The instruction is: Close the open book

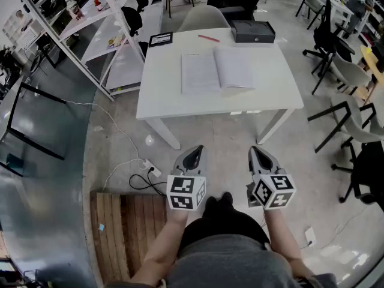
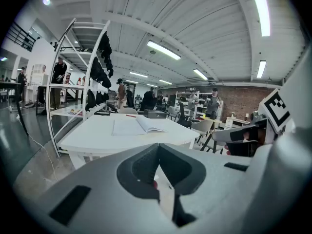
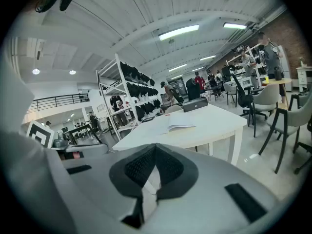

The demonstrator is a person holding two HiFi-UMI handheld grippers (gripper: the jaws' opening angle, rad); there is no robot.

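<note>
An open book (image 1: 216, 70) with white pages lies flat on the white table (image 1: 162, 101), a good way ahead of me. It also shows small in the left gripper view as the book (image 2: 137, 126) and in the right gripper view as the book (image 3: 171, 124). My left gripper (image 1: 193, 155) and right gripper (image 1: 257, 155) hang side by side over the floor, short of the table's near edge. Both are shut with nothing between their jaws.
A black box (image 1: 253, 31), a red pen (image 1: 209, 38) and a black-and-white card (image 1: 160, 39) lie at the table's far side. White shelving (image 1: 90, 29) stands left, chairs (image 1: 354, 119) right. A wooden pallet (image 1: 126, 233) and cables (image 1: 141, 173) lie on the floor near my feet.
</note>
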